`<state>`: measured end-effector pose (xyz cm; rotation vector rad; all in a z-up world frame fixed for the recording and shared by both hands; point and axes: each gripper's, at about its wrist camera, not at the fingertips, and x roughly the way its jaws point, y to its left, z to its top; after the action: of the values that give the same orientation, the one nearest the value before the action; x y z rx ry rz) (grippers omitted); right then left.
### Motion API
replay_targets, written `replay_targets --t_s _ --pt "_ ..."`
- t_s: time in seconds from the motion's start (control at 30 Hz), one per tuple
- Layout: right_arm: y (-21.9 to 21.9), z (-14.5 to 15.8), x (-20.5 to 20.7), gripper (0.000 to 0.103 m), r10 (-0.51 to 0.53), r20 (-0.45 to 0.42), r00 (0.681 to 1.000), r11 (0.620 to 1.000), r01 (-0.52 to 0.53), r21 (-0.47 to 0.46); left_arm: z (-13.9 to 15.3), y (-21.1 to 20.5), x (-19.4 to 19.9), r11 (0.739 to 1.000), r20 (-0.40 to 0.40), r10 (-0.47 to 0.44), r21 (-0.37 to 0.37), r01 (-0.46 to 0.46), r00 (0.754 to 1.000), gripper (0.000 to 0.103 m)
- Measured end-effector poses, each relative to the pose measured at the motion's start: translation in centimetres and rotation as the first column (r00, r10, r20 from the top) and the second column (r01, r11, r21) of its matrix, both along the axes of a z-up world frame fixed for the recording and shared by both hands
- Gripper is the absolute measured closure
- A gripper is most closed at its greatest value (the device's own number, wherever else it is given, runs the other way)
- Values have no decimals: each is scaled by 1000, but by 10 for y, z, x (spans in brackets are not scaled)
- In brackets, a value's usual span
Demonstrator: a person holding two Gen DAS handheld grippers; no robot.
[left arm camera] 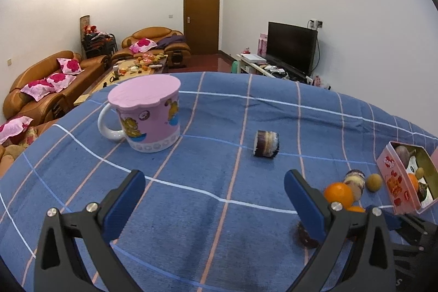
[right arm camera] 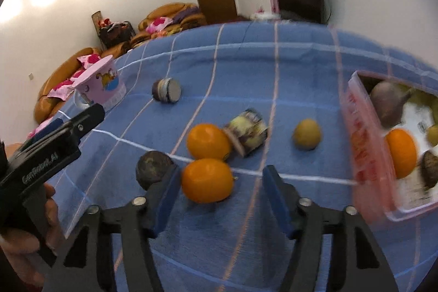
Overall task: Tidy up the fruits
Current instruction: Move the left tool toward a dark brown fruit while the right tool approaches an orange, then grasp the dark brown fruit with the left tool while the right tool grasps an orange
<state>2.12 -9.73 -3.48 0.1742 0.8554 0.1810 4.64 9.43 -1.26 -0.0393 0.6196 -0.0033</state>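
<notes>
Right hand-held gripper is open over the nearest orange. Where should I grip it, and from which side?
Take the nearest orange across its widest middle, coming straight forward and down with the right hand-held gripper. It already sits between the open jaws, close to the left pad. The dark round fruit lies just outside that pad and a second orange just behind, so shift slightly left to centre it before closing.

Right gripper (right arm camera: 221,182) sits wide open around the near orange (right arm camera: 207,180), second orange (right arm camera: 208,141) just behind it, pink box (right arm camera: 364,152) off right.
</notes>
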Motion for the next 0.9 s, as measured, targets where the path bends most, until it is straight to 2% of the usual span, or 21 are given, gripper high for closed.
replay_targets --t_s 0.13,0.2,0.37,0.5,0.6,0.77,0.83,0.9 --pt "7 -3 3 45 11 -16 1000 1000 -11 -19 0 -2 -1 1000 -2 -14 3 14 1000 0" --pt "9 -4 4 58 20 -19 1000 1000 -20 -15 -1 -4 0 1000 -8 -23 4 23 1000 0" --pt "4 -1 0 59 20 -7 1000 1000 -20 15 -2 -8 -3 996 -9 -86 -17 86 996 0" --pt "-16 15 -21 59 -34 89 995 999 33 16 -1 -22 -10 980 -1 -196 -26 196 981 0" --pt "-30 26 -35 59 -79 159 984 997 82 -12 -2 -42 -15 956 -18 -292 14 292 956 2" --pt "-53 36 -43 59 -150 213 965 987 158 -20 -12 -74 -9 912 -125 -394 71 404 910 13" --pt "-57 35 -40 59 -163 201 966 986 167 -1 -17 -81 -6 906 -163 -397 89 415 903 25" --pt "-58 33 -39 59 -162 192 968 987 163 8 -22 -86 -2 903 -204 -393 100 419 897 32"
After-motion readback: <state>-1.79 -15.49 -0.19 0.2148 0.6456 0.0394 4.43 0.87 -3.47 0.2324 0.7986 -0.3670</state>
